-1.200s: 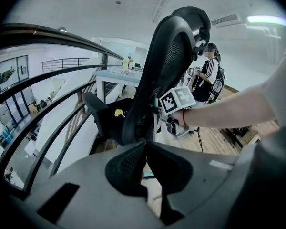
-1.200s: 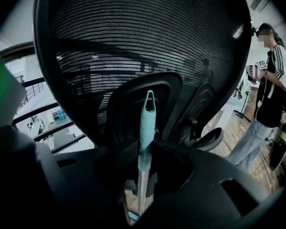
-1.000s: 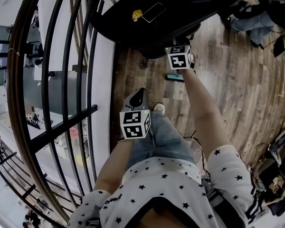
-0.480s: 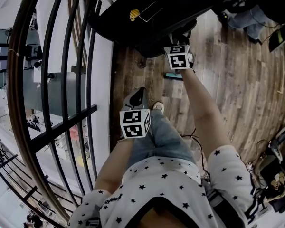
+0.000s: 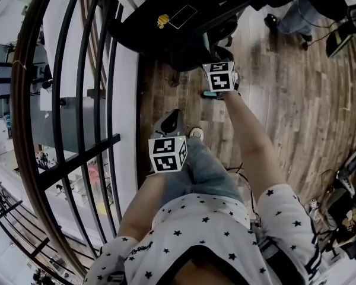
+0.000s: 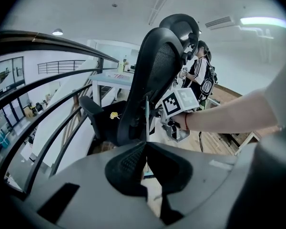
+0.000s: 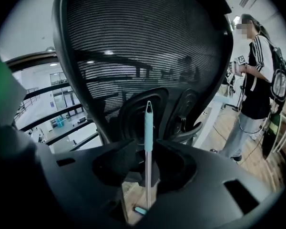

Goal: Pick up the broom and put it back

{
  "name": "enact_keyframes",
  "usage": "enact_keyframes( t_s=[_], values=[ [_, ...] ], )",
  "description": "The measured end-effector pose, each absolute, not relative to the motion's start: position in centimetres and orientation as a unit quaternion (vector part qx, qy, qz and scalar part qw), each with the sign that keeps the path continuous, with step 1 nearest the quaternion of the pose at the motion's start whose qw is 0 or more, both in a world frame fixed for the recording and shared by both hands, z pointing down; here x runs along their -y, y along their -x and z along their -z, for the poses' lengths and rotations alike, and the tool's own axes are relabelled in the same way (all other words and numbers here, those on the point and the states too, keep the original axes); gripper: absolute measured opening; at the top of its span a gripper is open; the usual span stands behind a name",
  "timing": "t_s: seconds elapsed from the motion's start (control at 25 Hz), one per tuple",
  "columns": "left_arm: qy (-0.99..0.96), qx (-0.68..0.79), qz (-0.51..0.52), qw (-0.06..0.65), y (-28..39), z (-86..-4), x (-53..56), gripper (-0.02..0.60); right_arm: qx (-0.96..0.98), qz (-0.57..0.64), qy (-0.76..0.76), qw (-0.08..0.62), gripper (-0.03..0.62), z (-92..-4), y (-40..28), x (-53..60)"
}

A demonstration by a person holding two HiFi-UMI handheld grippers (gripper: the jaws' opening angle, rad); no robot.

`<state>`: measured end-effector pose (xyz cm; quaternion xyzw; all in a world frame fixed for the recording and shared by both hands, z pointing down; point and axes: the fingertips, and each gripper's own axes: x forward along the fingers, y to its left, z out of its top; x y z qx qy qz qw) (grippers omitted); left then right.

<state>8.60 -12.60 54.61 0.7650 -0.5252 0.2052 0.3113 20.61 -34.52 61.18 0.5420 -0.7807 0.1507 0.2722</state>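
Wood floor (image 5: 296, 100) beside the railing (image 5: 65, 100), black office chair (image 7: 143, 56) straight ahead. Change: right gripper (image 7: 148, 149) jaws have just gone wide, then eased in a touch. They now stand well apart, pads off the broom (image 7: 148, 123). Its handle is upright in the gap between them and looks free on both sides. It stands in front of the chair back, probably leaning on it, with the broom head (image 7: 140, 210) down on the floor. Head view has this gripper backed off slightly from the chair versus a second ago. Left gripper (image 6: 146, 144) sits where it was, by the person's leg, jaws together, nothing in them. My read: broom is released and standing by itself, so the put-back looks done. What's left is drawing the right gripper straight back; a nudge on the handle could tip it
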Motion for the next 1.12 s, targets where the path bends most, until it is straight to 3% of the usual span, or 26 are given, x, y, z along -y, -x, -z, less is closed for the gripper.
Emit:
enact_keyframes(
  t_s=[0.6,1.12],
  values=[
    [-0.787,0.511,-0.187,0.291,-7.2,-51.4,8.8,0.011,0.763,-0.139,-0.583,0.240,-0.001,-55.6,-21.4,27.2],
    [-0.788,0.518,-0.169,0.286,-2.8,-49.8,3.4,0.011,0.771,-0.128,-0.580,0.228,-0.006,-51.5,-18.3,17.7]
  ],
)
